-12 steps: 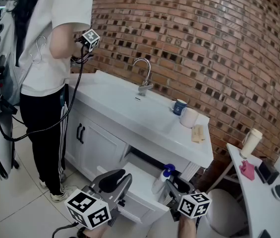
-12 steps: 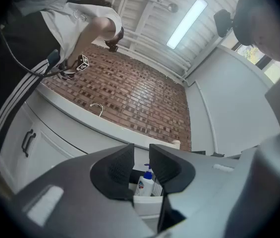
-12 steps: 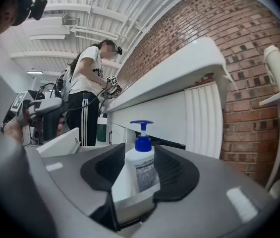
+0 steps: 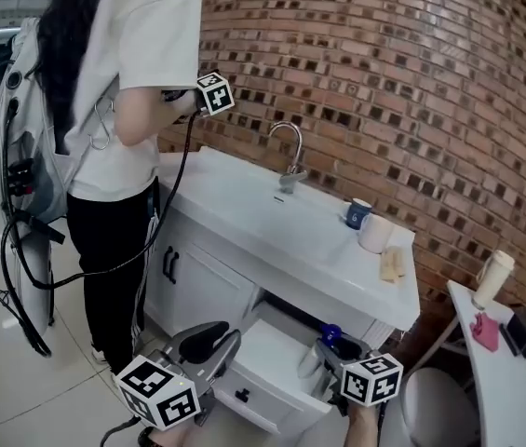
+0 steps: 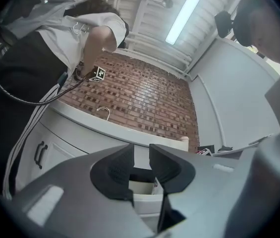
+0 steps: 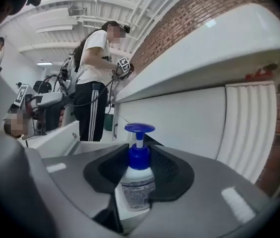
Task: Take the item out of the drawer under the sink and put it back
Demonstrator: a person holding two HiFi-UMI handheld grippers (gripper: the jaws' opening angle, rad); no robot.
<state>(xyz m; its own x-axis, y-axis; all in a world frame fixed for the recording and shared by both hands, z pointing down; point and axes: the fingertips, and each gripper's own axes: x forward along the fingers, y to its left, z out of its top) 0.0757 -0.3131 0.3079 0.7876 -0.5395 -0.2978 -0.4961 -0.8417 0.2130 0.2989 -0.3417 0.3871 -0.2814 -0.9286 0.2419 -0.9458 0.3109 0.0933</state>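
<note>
Under the white sink counter (image 4: 272,226) the white drawer (image 4: 267,357) stands pulled out. My right gripper (image 4: 330,354) is at the drawer's right end, shut on a white pump bottle (image 4: 328,338) with a blue top. In the right gripper view the bottle (image 6: 137,182) stands upright between the dark pads (image 6: 172,175), with the sink's underside behind it. My left gripper (image 4: 210,341) hovers by the drawer's left front corner. Its jaws stand a little apart with nothing between them, and the drawer (image 5: 144,202) shows through the gap.
A person in a white shirt and black trousers (image 4: 123,156) stands at the counter's left end with another marker cube (image 4: 214,93). A faucet (image 4: 290,156), blue mug (image 4: 358,212) and white cup (image 4: 375,233) are on the counter. Cabinet doors with black handles (image 4: 168,264) lie left of the drawer, and a white table (image 4: 509,361) stands at right.
The head view has swung, so the sink and person sit further right. The bottle in my right gripper now shows mostly its blue top, lower against the drawer's right end. Left gripper holds near the drawer front.
</note>
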